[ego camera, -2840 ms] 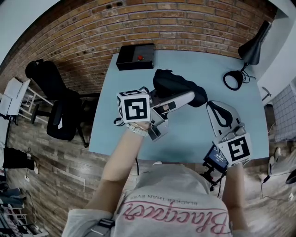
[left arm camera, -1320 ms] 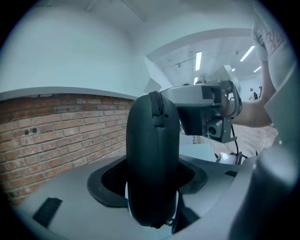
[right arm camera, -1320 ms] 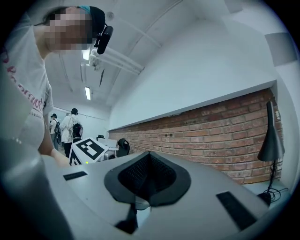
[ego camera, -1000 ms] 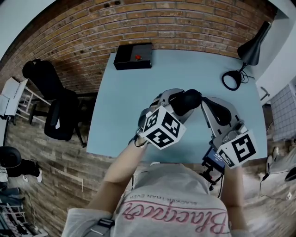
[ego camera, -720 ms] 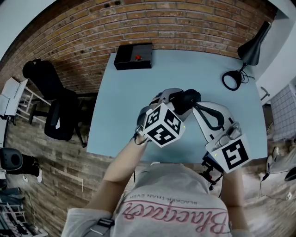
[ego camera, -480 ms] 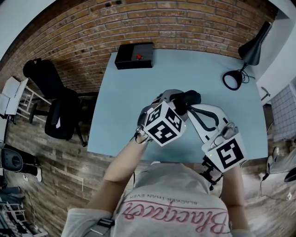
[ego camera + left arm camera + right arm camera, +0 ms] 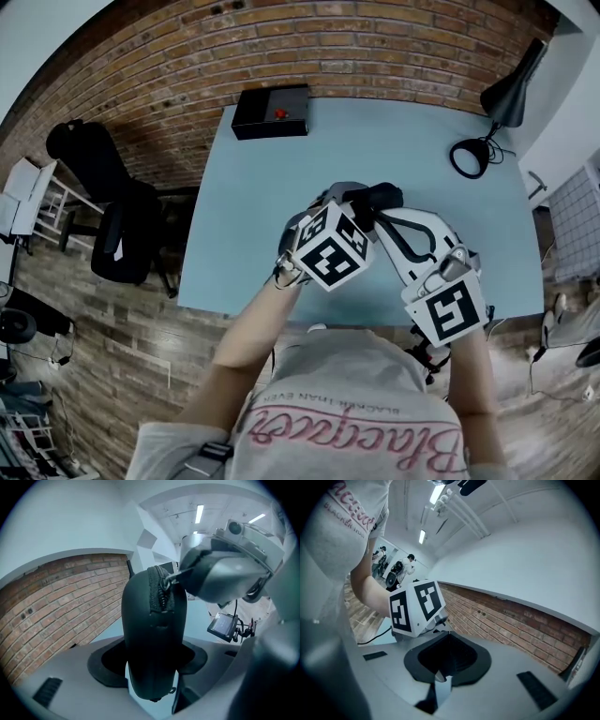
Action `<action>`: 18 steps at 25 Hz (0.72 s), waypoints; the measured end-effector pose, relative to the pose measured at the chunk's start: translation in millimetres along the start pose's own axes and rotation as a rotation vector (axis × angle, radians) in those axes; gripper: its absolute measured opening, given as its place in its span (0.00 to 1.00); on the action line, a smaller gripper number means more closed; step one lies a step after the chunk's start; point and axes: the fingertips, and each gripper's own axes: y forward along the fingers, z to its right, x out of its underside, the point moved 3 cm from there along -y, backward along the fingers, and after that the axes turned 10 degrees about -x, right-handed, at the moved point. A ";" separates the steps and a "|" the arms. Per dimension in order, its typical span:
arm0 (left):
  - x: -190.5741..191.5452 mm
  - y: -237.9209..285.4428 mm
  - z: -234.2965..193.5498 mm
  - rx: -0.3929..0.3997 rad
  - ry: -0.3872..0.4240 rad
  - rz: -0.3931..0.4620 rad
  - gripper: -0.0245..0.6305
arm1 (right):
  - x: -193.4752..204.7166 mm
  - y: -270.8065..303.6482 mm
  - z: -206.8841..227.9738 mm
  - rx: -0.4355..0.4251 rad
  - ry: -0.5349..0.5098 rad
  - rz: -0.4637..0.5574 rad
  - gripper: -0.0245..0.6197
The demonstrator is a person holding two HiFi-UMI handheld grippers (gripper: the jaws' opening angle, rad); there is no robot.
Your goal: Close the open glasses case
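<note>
Zipping glasses case (image 7: 152, 634) shut | left tongs (image 7: 151, 666) clamp it above near desk (image 7: 272, 187) | right tongs (image 7: 440, 679) apparently pinch zip pull (image 7: 165, 577) | next: draw pull along the zip, steadily

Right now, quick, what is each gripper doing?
Left gripper: closed on the case.
Right gripper: closed, pinching the zipper pull.
</note>
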 end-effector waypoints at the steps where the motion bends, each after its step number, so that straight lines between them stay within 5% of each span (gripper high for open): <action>1: -0.1 0.1 -0.2 -0.006 -0.003 0.006 0.43 | -0.2 -1.0 1.7 0.022 0.012 0.014 0.07; 6: -0.6 -1.8 -2.6 -0.021 -0.064 0.045 0.43 | -11.2 -13.2 19.0 0.159 0.148 0.164 0.07; 8: -0.7 -3.1 -4.2 -0.021 -0.104 0.065 0.43 | -13.3 -19.0 28.8 0.202 0.237 0.222 0.15; 11: -2.8 -5.8 -6.6 -0.018 -0.176 0.110 0.43 | -5.7 -24.4 34.9 0.220 0.260 0.222 0.20; 15: -10.3 -11.1 -13.1 -0.026 -0.312 0.204 0.43 | 4.5 -27.5 36.7 0.230 0.328 0.227 0.19; 18: -14.6 -17.9 -19.5 -0.040 -0.401 0.266 0.43 | 7.4 -28.0 36.5 0.230 0.405 0.247 0.09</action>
